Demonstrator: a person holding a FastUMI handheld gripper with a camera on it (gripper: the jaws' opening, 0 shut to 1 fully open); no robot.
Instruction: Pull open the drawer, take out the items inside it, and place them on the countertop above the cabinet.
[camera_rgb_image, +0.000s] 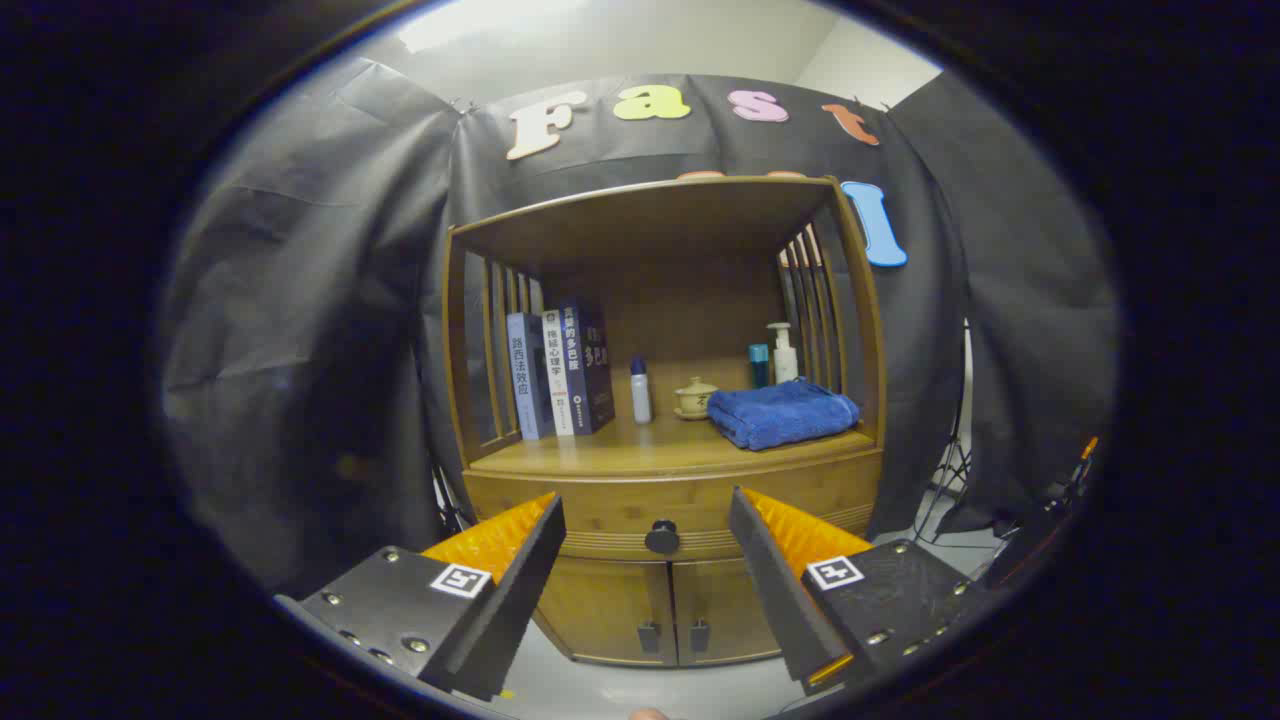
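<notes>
The gripper (647, 560) hangs wide open and empty, the drawer (670, 505) knob (662, 537) dead ahead at twelve o'clock between its fingers — best go straight in, close squarely, then pull level.

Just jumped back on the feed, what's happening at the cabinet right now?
The tongs are open and aimed at the wooden cabinet, touching nothing. The drawer is closed, its dark round knob sitting between and beyond the fingers. On the countertop above stand some books, a small white bottle, a lidded cup, a folded blue towel and two bottles behind it.
</notes>
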